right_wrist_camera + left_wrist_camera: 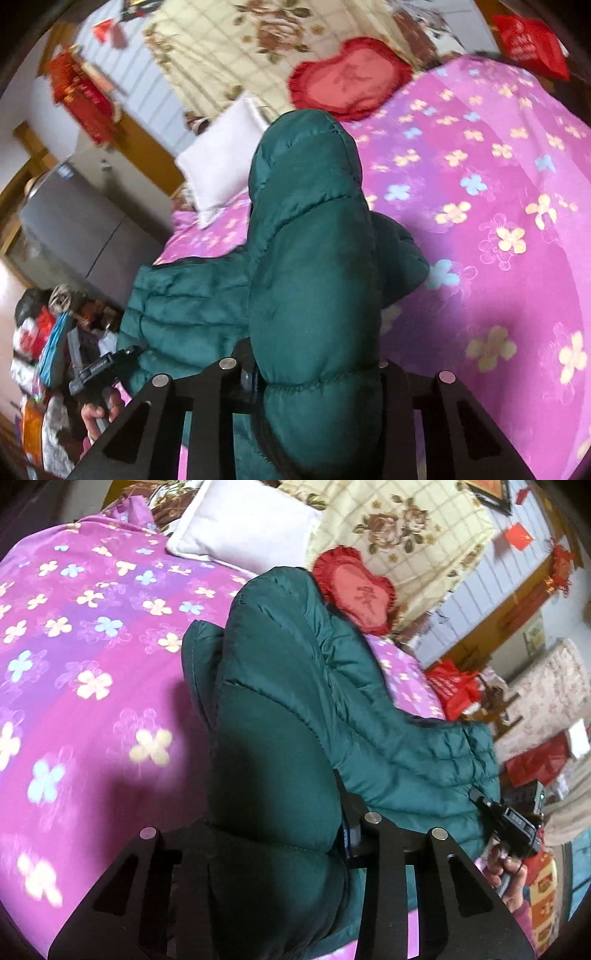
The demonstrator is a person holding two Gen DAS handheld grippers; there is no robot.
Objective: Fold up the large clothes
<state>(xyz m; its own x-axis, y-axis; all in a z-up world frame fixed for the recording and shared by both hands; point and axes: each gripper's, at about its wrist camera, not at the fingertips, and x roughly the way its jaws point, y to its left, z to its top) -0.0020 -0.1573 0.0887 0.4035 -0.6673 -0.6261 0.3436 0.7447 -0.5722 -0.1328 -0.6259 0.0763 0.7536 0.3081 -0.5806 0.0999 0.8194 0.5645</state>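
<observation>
Both grippers, left (273, 834) and right (314, 373), pinch the green jacket's (295, 686) puffy hem above the bed (92, 646); light, soft, slippery, best gripped at seams.

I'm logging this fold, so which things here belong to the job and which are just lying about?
In the job: green jacket, left gripper, right gripper, both shut on it.

Lying about: white pillow, red heart cushion, floral blanket, red bag. The purple bedsheet is just the surface.
</observation>
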